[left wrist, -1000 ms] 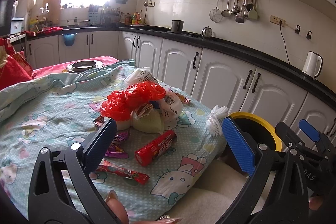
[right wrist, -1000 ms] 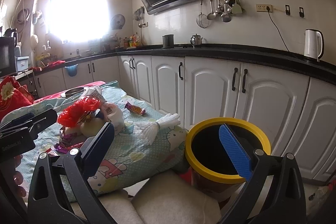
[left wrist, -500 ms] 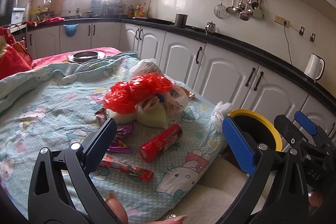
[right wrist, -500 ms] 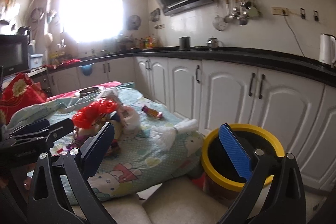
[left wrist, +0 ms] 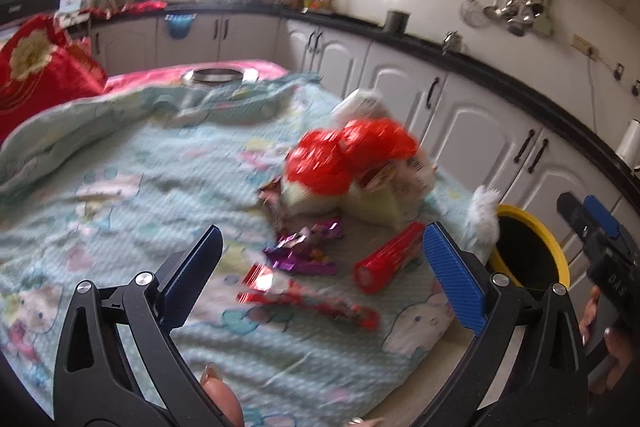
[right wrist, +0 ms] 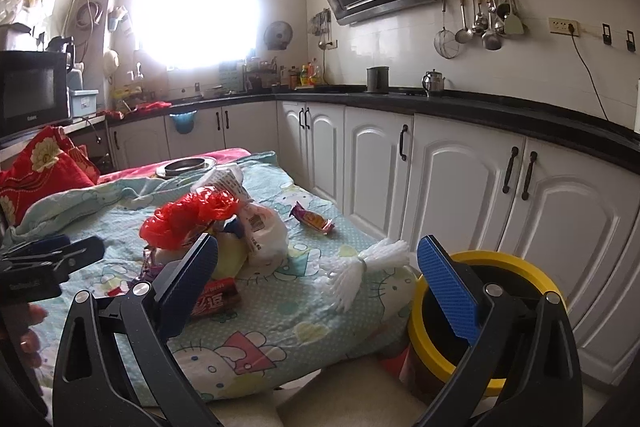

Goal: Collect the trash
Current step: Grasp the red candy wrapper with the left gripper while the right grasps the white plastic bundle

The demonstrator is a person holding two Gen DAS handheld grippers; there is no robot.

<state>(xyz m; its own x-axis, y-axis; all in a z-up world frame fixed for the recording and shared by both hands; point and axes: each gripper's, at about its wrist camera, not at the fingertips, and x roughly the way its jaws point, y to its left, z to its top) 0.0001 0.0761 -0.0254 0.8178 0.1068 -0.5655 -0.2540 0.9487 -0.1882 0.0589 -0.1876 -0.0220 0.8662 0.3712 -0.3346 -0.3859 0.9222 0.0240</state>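
Fingers (left wrist: 200, 263) spread, cartoon bedsheet (left wrist: 120, 227), kitchen cabinets (right wrist: 460, 179)

Crinkly red plastic bag (left wrist: 352, 157), shiny foil wrappers (left wrist: 302, 251), soft printed cloth (left wrist: 120, 211)

Your trash lay heaped on the bed: red bag (left wrist: 352, 155), red tube (left wrist: 388, 257), purple wrappers (left wrist: 304, 251); yellow-rimmed bin (right wrist: 486, 315) stood beside.
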